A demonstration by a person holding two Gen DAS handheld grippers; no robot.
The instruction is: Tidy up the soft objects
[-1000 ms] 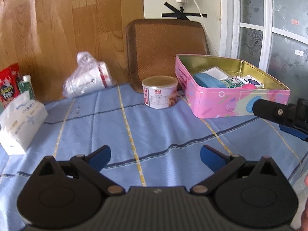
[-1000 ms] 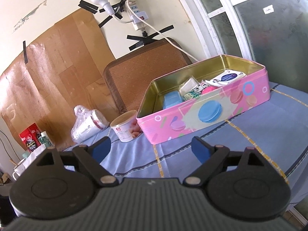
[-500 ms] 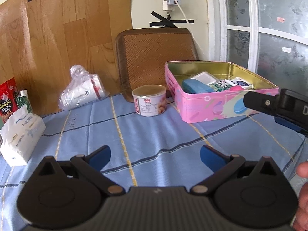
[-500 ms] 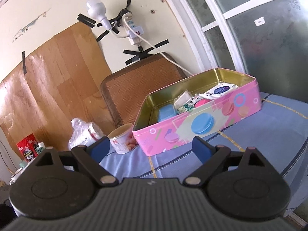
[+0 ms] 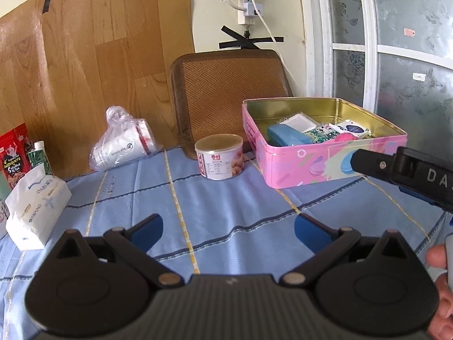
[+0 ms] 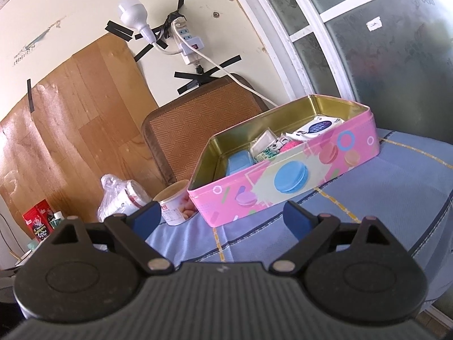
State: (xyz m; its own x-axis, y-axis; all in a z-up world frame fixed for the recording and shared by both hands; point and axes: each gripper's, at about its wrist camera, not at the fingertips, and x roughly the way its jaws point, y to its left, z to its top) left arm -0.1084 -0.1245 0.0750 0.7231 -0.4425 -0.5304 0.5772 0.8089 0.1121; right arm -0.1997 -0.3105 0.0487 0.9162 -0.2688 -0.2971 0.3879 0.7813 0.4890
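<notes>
You're pulling both grippers up and back from the table over the last second, so the view is widening and the pink tin (image 5: 320,167) is sitting farther off. Left gripper (image 5: 228,226) and right gripper (image 6: 222,216) are both hanging with jaws spread, holding nothing. The soft stuff, a blue pouch (image 5: 286,137) and a wipes pack (image 6: 318,126), is lying inside the tin, so sorting is looking about done. Blue checked tablecloth (image 5: 198,204), a can (image 5: 219,157), a tissue pack (image 5: 34,201), and a woven chair back (image 5: 229,96) against the taped-up wall.

Cream wall (image 5: 286,5) with taped wood-look sheet (image 5: 85,62) (power strip (image 6: 188,44) above), frosted window (image 5: 396,42) alongside.
</notes>
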